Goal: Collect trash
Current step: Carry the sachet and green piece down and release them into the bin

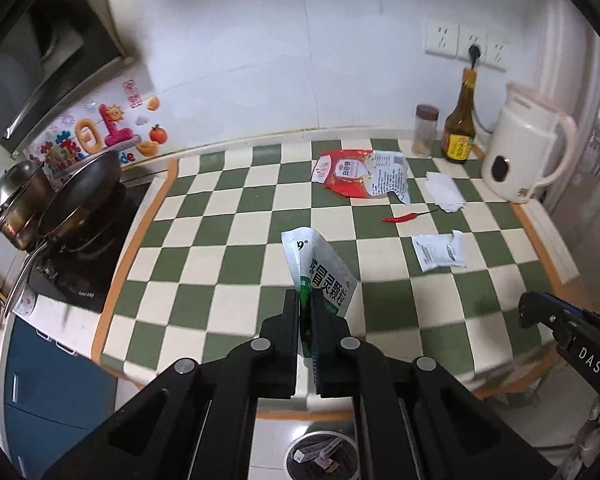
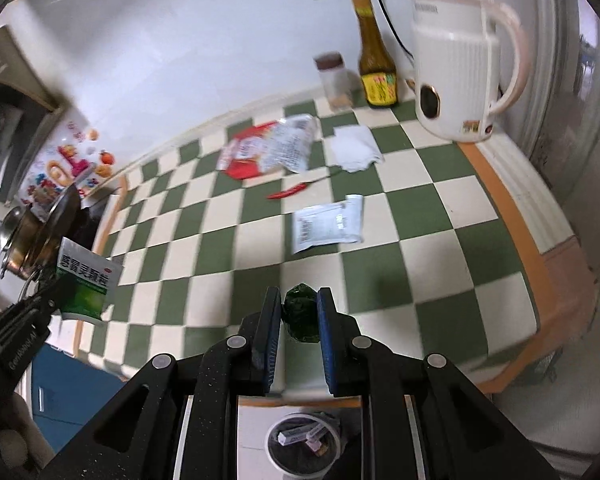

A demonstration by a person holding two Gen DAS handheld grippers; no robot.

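My left gripper (image 1: 306,300) is shut on a white-and-green medicine sachet (image 1: 320,268) and holds it above the checkered counter (image 1: 228,216); the sachet also shows in the right wrist view (image 2: 88,284). My right gripper (image 2: 299,300) is shut on a crumpled dark green wrapper (image 2: 300,316). On the counter lie a red-and-white snack bag (image 1: 360,174), a white tissue (image 1: 444,192), a red chili (image 1: 404,217) and a small white sachet (image 1: 438,252). A round trash bin (image 2: 304,448) with scraps inside stands on the floor below both grippers.
A white kettle (image 1: 524,148), a brown sauce bottle (image 1: 460,124) and a spice jar (image 1: 425,130) stand at the back right. A wok (image 1: 80,196) and a steel pot (image 1: 16,204) sit on the stove at the left. Blue cabinets (image 1: 52,392) are below.
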